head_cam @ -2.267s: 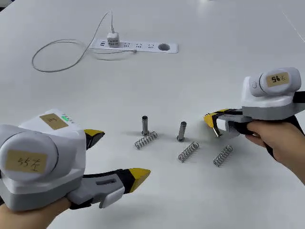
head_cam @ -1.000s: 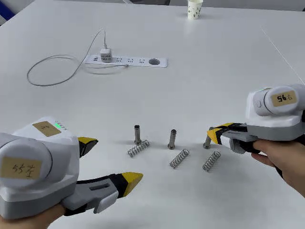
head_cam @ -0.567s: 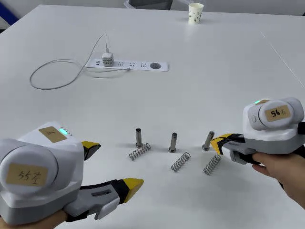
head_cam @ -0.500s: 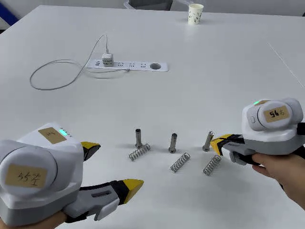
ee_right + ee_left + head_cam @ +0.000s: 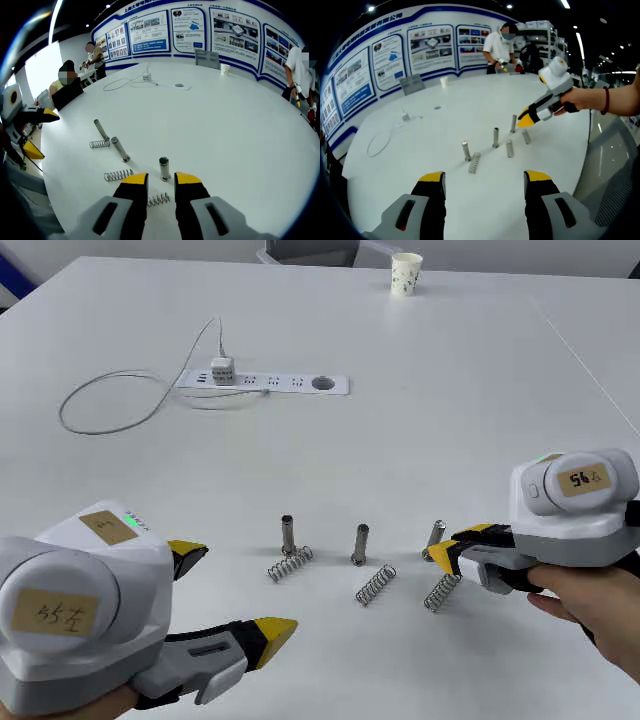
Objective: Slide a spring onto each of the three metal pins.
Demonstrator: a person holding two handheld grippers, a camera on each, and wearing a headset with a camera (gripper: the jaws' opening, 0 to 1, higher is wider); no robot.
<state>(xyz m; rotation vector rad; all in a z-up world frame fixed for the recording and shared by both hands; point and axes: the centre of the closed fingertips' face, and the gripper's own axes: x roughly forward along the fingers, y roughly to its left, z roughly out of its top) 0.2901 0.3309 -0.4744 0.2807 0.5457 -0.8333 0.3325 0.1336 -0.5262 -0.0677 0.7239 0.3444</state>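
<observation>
Three metal pins stand upright in a row on the white table: left pin (image 5: 288, 534), middle pin (image 5: 360, 543), right pin (image 5: 434, 539). A spring lies in front of each: left spring (image 5: 290, 563), middle spring (image 5: 375, 583), right spring (image 5: 441, 591). My right gripper (image 5: 455, 547) is open by a narrow gap, its tips beside the right pin (image 5: 163, 168) and over the right spring (image 5: 158, 199), holding nothing. My left gripper (image 5: 235, 592) is wide open and empty, well short of the left pin (image 5: 466, 150).
A white power strip (image 5: 265, 384) with a plugged charger and a looped cable (image 5: 110, 400) lies farther back. A paper cup (image 5: 405, 273) stands near the table's far edge. People stand beyond the table in both gripper views.
The third pin, at the right gripper's tips 2.3 s ago, now stands free on the table. The right gripper's tips have dropped a little toward the right spring. The left gripper has hardly moved.
</observation>
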